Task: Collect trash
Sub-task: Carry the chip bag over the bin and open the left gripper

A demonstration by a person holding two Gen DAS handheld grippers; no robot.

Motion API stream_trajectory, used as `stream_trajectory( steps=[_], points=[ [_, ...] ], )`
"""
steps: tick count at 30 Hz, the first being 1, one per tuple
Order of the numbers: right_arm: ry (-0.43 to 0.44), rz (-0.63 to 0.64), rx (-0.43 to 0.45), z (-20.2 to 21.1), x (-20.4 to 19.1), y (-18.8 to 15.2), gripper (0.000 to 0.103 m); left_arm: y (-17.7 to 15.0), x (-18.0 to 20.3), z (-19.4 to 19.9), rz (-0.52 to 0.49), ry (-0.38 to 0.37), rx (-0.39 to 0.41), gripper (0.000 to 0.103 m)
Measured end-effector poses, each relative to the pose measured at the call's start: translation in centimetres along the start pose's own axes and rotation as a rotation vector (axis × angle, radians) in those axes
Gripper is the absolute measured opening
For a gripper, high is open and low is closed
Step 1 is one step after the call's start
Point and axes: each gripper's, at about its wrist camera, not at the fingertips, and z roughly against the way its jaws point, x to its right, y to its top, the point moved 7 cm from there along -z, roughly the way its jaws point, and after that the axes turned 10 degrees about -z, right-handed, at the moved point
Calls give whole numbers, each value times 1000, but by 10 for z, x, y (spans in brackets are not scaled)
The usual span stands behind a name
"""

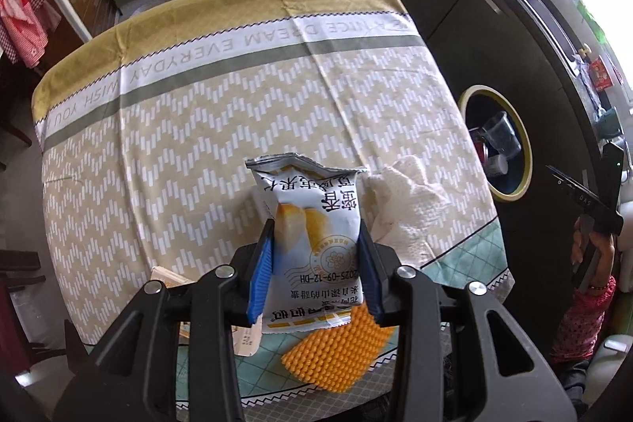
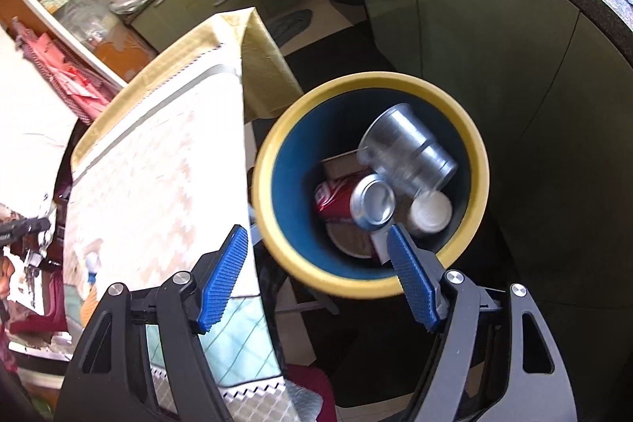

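My left gripper is shut on a white and blue snack wrapper and holds it just above the table. A crumpled white paper towel lies to its right on the tablecloth. The yellow-rimmed blue bin stands on the floor beside the table; it also shows in the left wrist view. It holds a clear plastic cup, a red can and a small white bottle. My right gripper is open and empty above the bin's near rim.
An orange bumpy mat and a small carton lie near the table's front edge. The tablecloth covers the table. Green kitchen cabinets stand behind the bin. The other hand-held gripper shows at the right.
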Motion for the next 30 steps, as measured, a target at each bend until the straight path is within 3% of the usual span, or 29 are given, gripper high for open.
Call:
stream_trajectory(
  steps=[8, 14, 18, 22, 24, 27, 30],
  points=[
    [-7, -10, 58, 40, 27, -27, 72, 71, 126, -20, -237, -73, 3, 38],
    [-25, -80, 74, 60, 69, -44, 72, 116, 237, -76, -395, -144, -31, 38],
    [-40, -121, 75, 64, 94, -52, 72, 142, 287, -121, -413, -171, -48, 38],
    [-36, -146, 71, 66, 108, -58, 72, 157, 320, -162, -410, -182, -81, 40],
    [-31, -146, 67, 64, 110, -60, 72, 158, 328, -174, -419, -159, -88, 50],
    [-29, -136, 59, 63, 110, -61, 72, 159, 330, -175, -410, -156, -80, 61],
    [-33, -125, 56, 62, 108, -61, 72, 156, 322, -159, -417, -159, -65, 63]
  ],
)
